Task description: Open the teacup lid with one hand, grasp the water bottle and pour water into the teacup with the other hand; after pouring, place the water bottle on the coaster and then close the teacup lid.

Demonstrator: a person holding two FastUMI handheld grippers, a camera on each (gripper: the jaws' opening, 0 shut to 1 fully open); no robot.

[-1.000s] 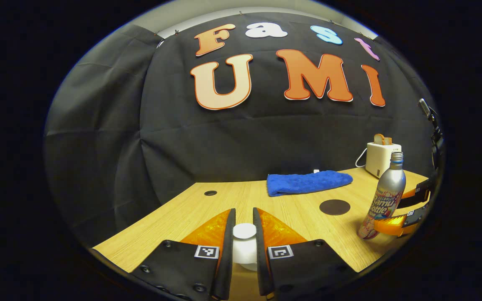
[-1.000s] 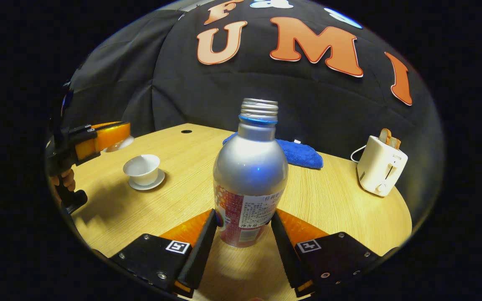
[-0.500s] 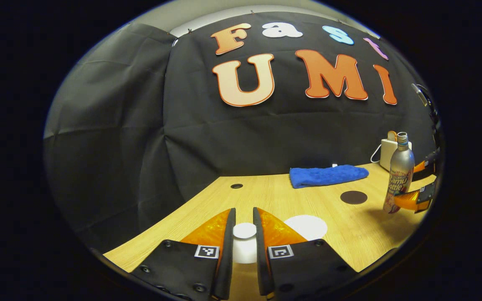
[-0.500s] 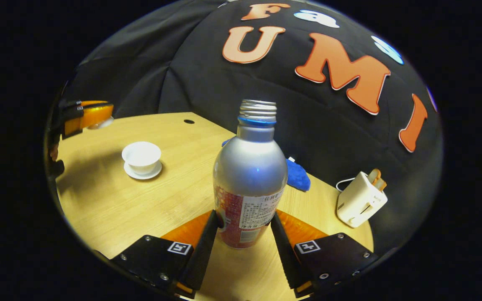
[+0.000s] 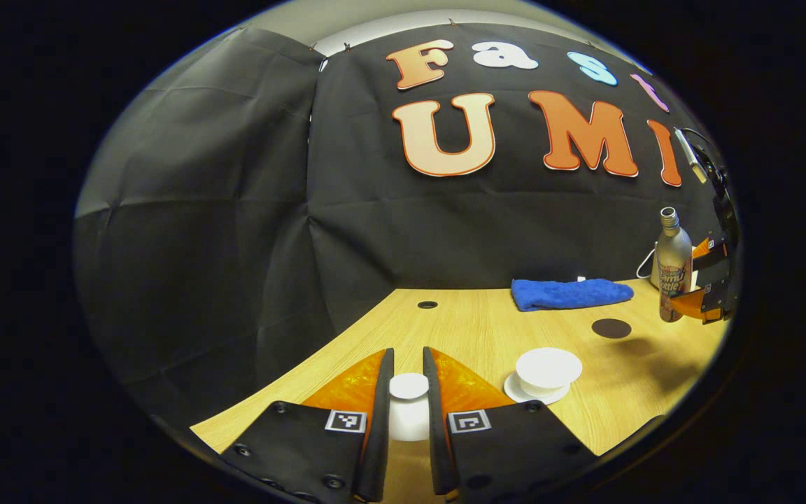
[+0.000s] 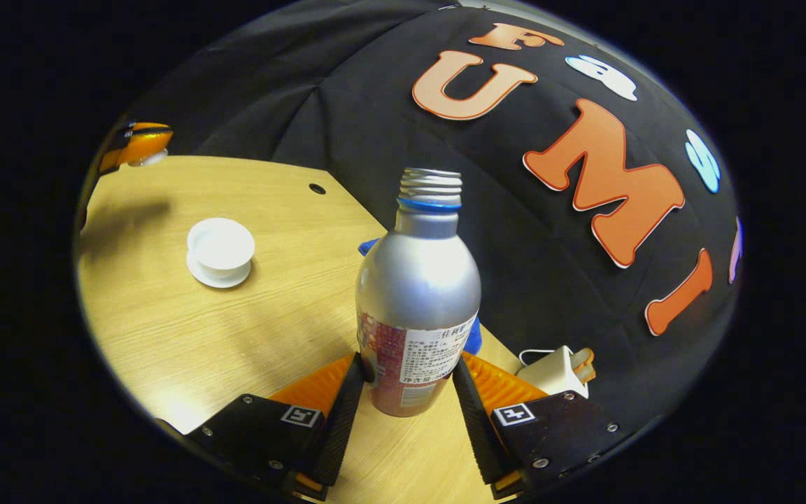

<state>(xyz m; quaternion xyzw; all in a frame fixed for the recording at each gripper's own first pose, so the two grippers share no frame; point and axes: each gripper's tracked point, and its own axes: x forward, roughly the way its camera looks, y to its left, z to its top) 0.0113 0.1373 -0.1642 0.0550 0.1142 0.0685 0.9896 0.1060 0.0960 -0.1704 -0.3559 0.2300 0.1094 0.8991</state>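
In my left gripper view, my left hand-held gripper [image 5: 408, 392] is closed narrow on the white teacup lid [image 5: 408, 386], both fingers pressing its knob, and it holds the lid up over the near edge of the wooden surface [image 5: 459, 329]. Just to the right of it the teacup [image 5: 548, 369] sits uncovered on its white saucer [image 5: 511, 387]. Farther back I see a dark round coaster [image 5: 611, 327] lying flat, and beyond it a folded blue towel [image 5: 571, 293] near the wall. At the far right edge the right hand-held gripper [image 5: 698, 294] carries the water bottle [image 5: 673, 269] upright, clear of the surface, beside the coaster rather than above it

In my right gripper view, the fingers clamp the lower labelled body of the silver bottle from both sides; its threaded neck has no cap. This view is tilted. The cup and saucer stand well off to the left, apart from the bottle. The other gripper with the lid shows at the upper left edge. A white toaster [image 6: 555, 372] holding bread peeks out behind my right finger, and a scrap of the towel shows behind the bottle
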